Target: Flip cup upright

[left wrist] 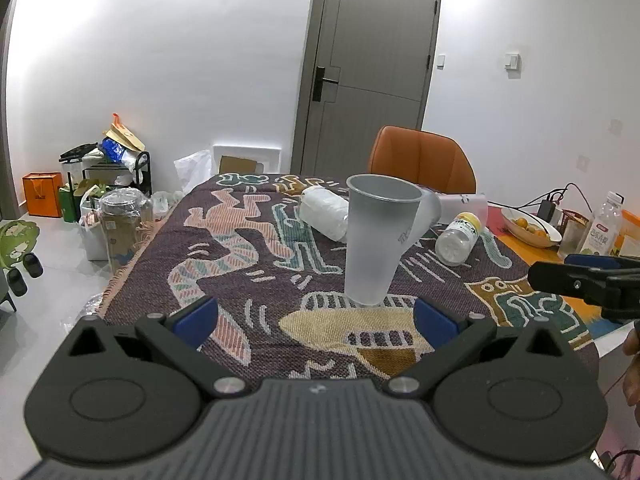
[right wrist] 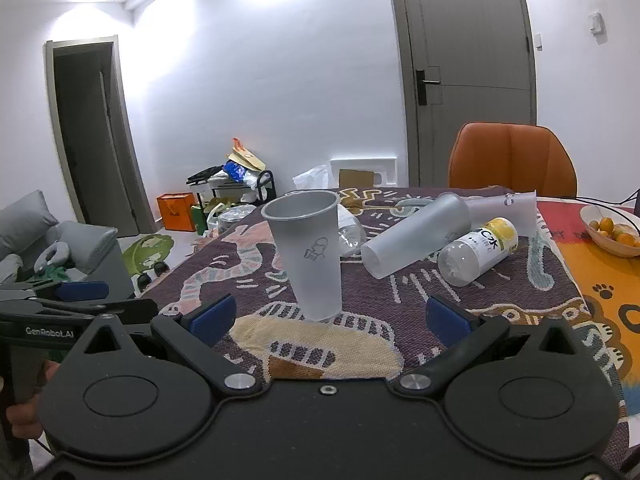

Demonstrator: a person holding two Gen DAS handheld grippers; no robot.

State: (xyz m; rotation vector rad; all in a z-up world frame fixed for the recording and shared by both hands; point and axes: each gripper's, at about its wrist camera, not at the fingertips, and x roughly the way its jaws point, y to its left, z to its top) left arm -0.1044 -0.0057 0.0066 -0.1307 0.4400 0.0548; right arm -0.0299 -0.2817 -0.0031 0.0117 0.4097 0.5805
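The left gripper [left wrist: 316,318] is held with its blue-padded fingers [left wrist: 196,318] spread wide and nothing between them; the right gripper [right wrist: 330,320] is likewise spread apart and empty. Both are kept low over the near edge of the patterned cloth [left wrist: 248,248], apart from the cup.

Just beyond the fingertips, the frosted cup [left wrist: 374,240] is seen standing upright on its narrow base, mouth up, near the middle of the cloth; in the right wrist view the same cup [right wrist: 310,254] shows a small printed figure on its side.

Farther off and to the right, a second frosted cup [right wrist: 416,236] is seen lying on its side, with a yellow-capped bottle [right wrist: 478,250] lying just beside it on the right. A crumpled clear bottle [left wrist: 324,212] is seen lying behind the upright cup. At the far right a bowl of oranges [right wrist: 612,230] is set on the table, and an orange chair [left wrist: 422,160] is placed at the far edge.
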